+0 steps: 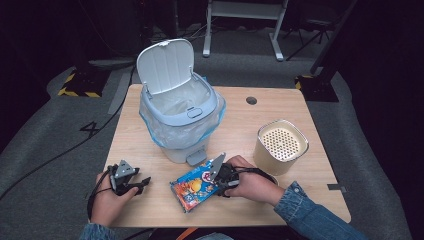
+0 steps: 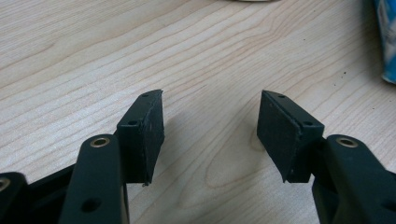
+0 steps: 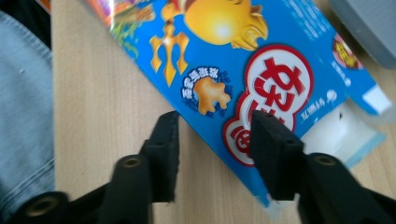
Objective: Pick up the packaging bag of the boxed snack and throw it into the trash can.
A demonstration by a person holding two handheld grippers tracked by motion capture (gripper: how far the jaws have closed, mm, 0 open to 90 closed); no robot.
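The right gripper has its jaws half open around one edge of one flat, shiny blue box, not squeezing it yet. The left gripper has wide jaws holding nothing. One wooden tabletop carries one plastic bin and one round cup, with room near the front edge.

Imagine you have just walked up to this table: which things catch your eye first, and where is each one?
The brightest thing is the blue snack box lying flat near the front edge, with the right gripper reaching over one end of it. Behind it stands a pale bin with its lid up and a clear liner inside. To the right sits a cream cylinder with a perforated top.
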